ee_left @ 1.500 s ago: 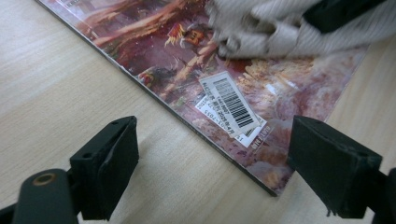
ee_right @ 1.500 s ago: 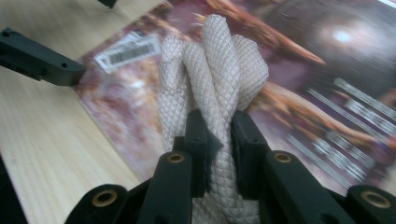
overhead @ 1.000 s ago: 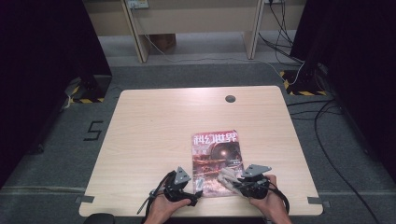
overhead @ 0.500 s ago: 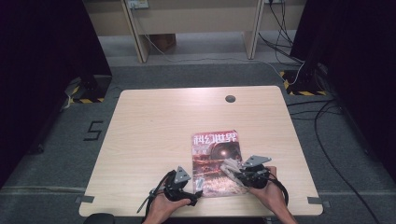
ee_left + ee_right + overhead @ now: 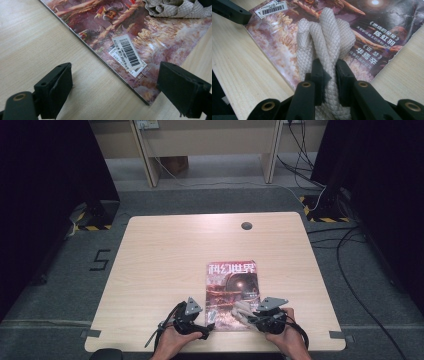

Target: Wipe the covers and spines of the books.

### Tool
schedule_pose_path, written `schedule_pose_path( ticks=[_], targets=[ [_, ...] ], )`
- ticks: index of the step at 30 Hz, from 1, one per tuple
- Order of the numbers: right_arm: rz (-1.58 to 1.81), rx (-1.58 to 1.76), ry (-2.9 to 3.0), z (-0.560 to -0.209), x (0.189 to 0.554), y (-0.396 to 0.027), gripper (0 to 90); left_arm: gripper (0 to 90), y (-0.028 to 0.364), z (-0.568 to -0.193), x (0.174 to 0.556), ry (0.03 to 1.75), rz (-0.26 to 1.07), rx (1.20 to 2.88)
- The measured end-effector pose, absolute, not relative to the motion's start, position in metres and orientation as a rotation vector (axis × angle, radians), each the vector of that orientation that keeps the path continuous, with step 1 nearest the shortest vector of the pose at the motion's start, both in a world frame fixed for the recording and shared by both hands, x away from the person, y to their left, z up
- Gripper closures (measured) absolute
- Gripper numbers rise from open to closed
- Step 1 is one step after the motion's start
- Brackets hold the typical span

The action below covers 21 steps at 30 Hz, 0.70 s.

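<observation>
A magazine (image 5: pixel 231 292) with a reddish cover lies on the wooden table (image 5: pixel 165 265), near its front edge. A thick white braided rope (image 5: pixel 324 42), bunched in loops, rests on the magazine's lower part (image 5: pixel 243 309). My right gripper (image 5: pixel 329 72) is shut on a strand of that rope, just over the cover (image 5: pixel 372 32); in the high view it sits at the magazine's lower right (image 5: pixel 255 316). My left gripper (image 5: pixel 115 85) stands open at the magazine's lower left corner (image 5: pixel 130 70), its jaws either side of the corner without touching it. In the high view the left gripper (image 5: pixel 207 322) is beside the cover's edge.
A small dark round grommet (image 5: pixel 246 225) sits at the table's far edge. Shelf legs (image 5: pixel 145 155) and cables (image 5: pixel 345 245) lie on the floor beyond the table. Dark curtains stand at both sides.
The right hand and its gripper have shifted slightly left over the magazine's lower right corner with the rope. The left gripper has stayed put.
</observation>
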State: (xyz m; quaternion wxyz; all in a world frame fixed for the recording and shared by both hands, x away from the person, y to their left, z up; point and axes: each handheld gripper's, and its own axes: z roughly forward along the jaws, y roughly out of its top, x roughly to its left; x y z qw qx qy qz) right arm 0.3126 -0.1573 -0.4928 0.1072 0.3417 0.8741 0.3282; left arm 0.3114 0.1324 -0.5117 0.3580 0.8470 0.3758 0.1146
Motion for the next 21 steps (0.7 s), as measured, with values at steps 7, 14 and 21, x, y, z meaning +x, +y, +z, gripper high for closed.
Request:
schedule_pose_path(
  ticks=[7,14,21],
  targets=[
    [0.970,1.020,2.565,-0.493,0.323,-0.160,78.4,12.4,0.133,-0.512,0.313,0.979,0.278,2.182],
    [0.957,1.049,2.533,-0.493,0.343,-0.160,78.5,10.7,0.133,-0.513,0.314,0.979,0.276,2.182],
    [0.938,1.073,2.508,-0.493,0.364,-0.159,78.5,10.1,0.133,-0.513,0.314,0.978,0.282,2.185]
  ],
)
